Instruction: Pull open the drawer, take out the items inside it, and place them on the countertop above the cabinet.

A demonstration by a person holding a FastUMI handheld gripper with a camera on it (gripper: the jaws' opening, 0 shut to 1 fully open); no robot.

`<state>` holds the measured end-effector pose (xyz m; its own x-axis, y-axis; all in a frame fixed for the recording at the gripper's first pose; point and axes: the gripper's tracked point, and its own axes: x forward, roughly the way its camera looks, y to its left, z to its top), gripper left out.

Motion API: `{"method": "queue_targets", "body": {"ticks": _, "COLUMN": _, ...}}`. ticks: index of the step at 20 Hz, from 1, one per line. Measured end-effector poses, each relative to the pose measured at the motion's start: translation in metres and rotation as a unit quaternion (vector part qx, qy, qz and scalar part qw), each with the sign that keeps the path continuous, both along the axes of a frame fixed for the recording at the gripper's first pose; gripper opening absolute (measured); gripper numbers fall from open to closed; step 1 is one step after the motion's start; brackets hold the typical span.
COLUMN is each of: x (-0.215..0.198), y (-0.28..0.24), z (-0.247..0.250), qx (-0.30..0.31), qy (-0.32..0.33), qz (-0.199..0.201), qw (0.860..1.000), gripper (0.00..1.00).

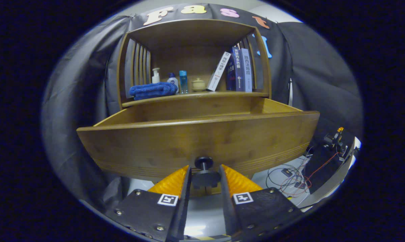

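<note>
On the left of the cabinet's surface [195, 95], above the drawer, lie a folded blue towel [152, 90], then a white pump bottle [155, 76], a small blue-capped bottle [172, 80], a clear blue bottle [183, 81] and a small pale lidded jar [198, 84]; further right stand several books [236, 70], the first leaning against the rest. Below them the drawer [199, 141] stands pulled well out of the cabinet, so the opening step looks done. Its front panel hides the inside from this low angle, so I cannot tell what items lie in it, or whether any have been taken out yet. The gripper [205, 177] sits just under the drawer front with its fingers on either side of the dark knob [204, 169]; they look closed against it or very nearly so, but contact on both sides is not clear. By my reading, what remains is letting go of the knob, reaching over the front panel for the contents, and setting them on the surface above. To the right, beyond the drawer, loose cables [295, 179] and some equipment lie on the floor.
</note>
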<state>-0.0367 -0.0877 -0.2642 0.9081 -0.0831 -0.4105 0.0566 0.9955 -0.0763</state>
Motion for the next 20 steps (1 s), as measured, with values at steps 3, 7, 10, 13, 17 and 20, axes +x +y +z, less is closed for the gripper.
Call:
{"method": "queue_targets", "body": {"ticks": 3, "x": -0.002, "y": 0.002, "z": 0.012, "qx": -0.001, "qy": -0.013, "qz": 0.000, "qw": 1.000, "gripper": 0.52}}
{"method": "queue_targets", "body": {"ticks": 7, "x": -0.004, "y": 0.023, "z": 0.049, "qx": 0.013, "qy": -0.064, "qz": 0.009, "qw": 0.998, "gripper": 0.55}}
{"method": "queue_targets", "body": {"ticks": 10, "x": -0.006, "y": 0.038, "z": 0.079, "qx": 0.013, "qy": -0.083, "qz": 0.009, "qw": 0.996, "gripper": 0.55}}
{"method": "queue_targets", "body": {"ticks": 13, "x": 0.008, "y": 0.047, "z": 0.106, "qx": 0.003, "qy": -0.090, "qz": 0.010, "qw": 0.996, "gripper": 0.55}}
{"method": "queue_targets", "body": {"ticks": 17, "x": 0.040, "y": 0.046, "z": 0.110, "qx": -0.011, "qy": -0.040, "qz": -0.001, "qw": 0.999, "gripper": 0.55}}
{"method": "queue_targets", "body": {"ticks": 20, "x": 0.069, "y": 0.043, "z": 0.100, "qx": -0.007, "qy": 0.012, "qz": -0.012, "qw": 1.000, "gripper": 0.56}}
